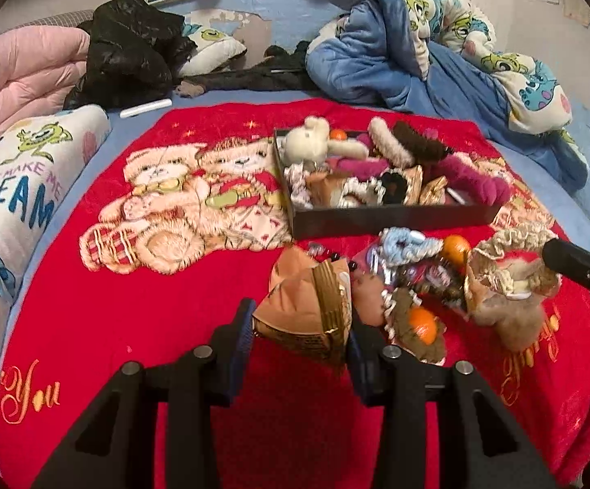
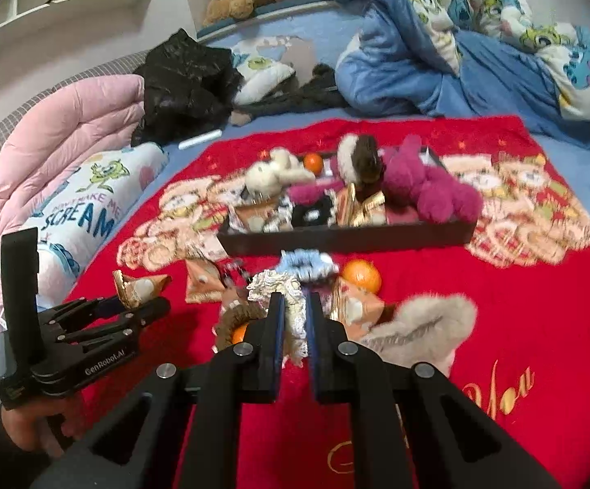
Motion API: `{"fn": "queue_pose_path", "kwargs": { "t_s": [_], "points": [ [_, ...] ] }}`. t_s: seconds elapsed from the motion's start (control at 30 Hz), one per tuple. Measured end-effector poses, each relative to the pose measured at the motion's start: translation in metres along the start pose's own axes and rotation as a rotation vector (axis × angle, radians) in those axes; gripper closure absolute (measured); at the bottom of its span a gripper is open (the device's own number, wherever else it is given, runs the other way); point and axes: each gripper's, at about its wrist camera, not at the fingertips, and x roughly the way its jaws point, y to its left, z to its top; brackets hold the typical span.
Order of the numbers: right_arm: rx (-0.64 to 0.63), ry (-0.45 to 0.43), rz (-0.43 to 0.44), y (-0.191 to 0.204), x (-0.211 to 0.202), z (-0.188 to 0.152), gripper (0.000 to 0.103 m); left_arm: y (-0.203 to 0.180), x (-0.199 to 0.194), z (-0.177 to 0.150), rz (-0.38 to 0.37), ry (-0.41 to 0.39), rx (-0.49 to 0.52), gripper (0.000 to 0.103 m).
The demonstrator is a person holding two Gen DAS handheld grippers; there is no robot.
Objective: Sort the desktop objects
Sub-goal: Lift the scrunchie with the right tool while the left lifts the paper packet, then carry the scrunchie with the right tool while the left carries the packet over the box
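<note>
The left gripper has its jaws clamped on a tan, fox-faced triangular pouch with gold ribbed trim, lifted clear of the red teddy-bear blanket that covers the bed; the pouch's gold-trimmed edge runs roughly along the line of the fingers, its pointed end aimed away toward the tray. The right gripper has its jaws drawn nearly together on a white lace scrunchie, which hangs between the pads with its long axis running along them, one frilled end bunched just past the tips and the other trailing back toward the camera. Behind both lies a shallow black rectangular tray, its long side running across the view. It holds a cream plush rabbit, a small orange, a white-and-brown fuzzy scrunchie, a magenta plush piece, a black scrunchie, more tan and gold pouches and lace items, all heaped together. In front of the tray, loose on the blanket, sits a pile: a pale blue scrunchie, an orange, another tan pouch, a brown scrunchie around a second orange and a grey-beige fur scrunchie. A pink quilt and a blue cartoon blanket lie at the bed's edges.
</note>
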Motion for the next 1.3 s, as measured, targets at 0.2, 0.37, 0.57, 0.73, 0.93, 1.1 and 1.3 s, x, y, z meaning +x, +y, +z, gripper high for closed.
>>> {"fn": "queue_pose_path", "kwargs": {
  "t_s": [0.2, 0.37, 0.57, 0.73, 0.93, 1.1, 1.3],
  "points": [
    [-0.015, -0.062, -0.012, 0.010, -0.024, 0.024, 0.093, -0.006, -0.020, 0.021, -0.004, -0.029, -0.010, 0.061],
    [-0.012, -0.094, -0.012, 0.017, -0.037, 0.039, 0.093, -0.013, -0.033, 0.035, -0.002, -0.048, 0.008, 0.061],
    [-0.021, -0.105, -0.011, 0.025, -0.049, 0.046, 0.093, -0.015, -0.048, 0.049, -0.019, -0.068, -0.002, 0.061],
    [-0.017, -0.119, -0.005, 0.027, -0.053, 0.050, 0.093, -0.016, -0.050, 0.058, -0.018, -0.072, -0.001, 0.061],
    [-0.020, -0.117, 0.002, 0.030, -0.046, 0.056, 0.093, -0.014, -0.043, 0.070, -0.025, -0.077, -0.011, 0.061],
    [-0.009, -0.111, 0.006, 0.025, -0.033, 0.060, 0.093, -0.017, -0.030, 0.084, -0.039, -0.082, -0.010, 0.061],
    [-0.003, -0.107, 0.006, 0.017, -0.010, 0.068, 0.093, -0.025, -0.001, 0.098, -0.057, -0.075, 0.012, 0.061]
  ]
}}
